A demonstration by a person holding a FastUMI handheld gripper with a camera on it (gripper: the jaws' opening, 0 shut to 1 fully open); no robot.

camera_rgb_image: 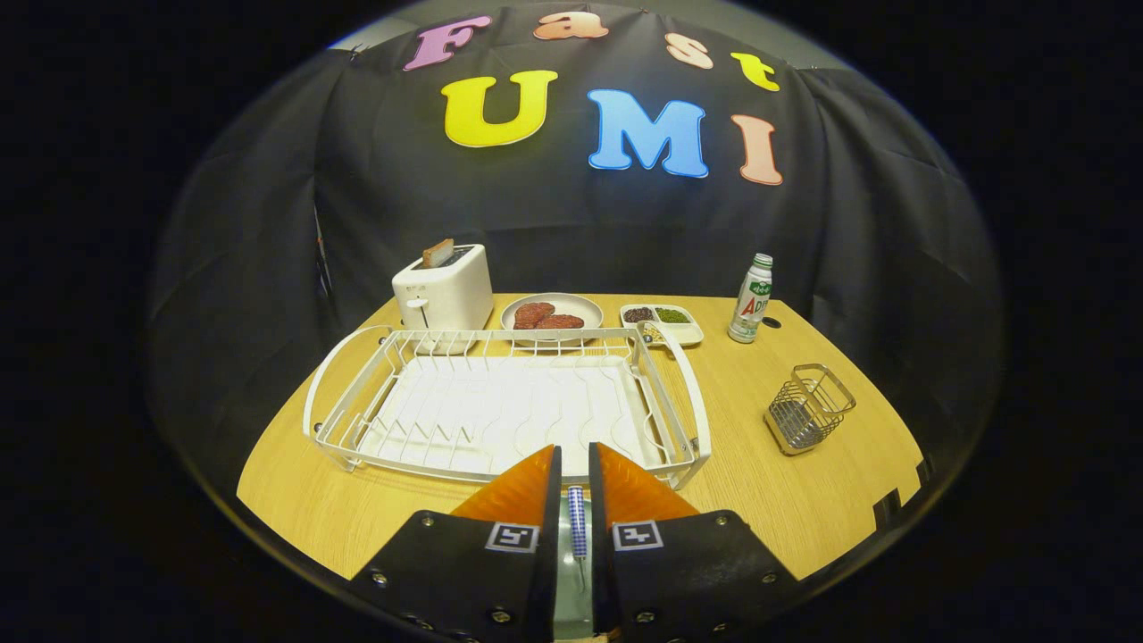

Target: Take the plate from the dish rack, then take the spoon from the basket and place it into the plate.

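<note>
Gripper (574, 478) clenched on the spoon (577, 522) handle, over the pale plate (571, 580) near the empty dish rack (500, 402); lower until the spoon rests flat inside the rim, then release.

No legible text; square coded tags on the claw (574, 454) gripping spoon (578, 522)

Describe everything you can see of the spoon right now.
The spoon shows as a thin handle standing on end in the narrow gap between the fingers of the gripper. Its upper stretch carries a blue-and-white pattern; lower down it narrows to a plain silvery, metal-looking stem. The fingers sit close on either side and appear to press on it. Its bowl is hidden. Behind and below it lies a pale greenish surface, possibly the plate. The dish rack lies just beyond the fingers.
</note>
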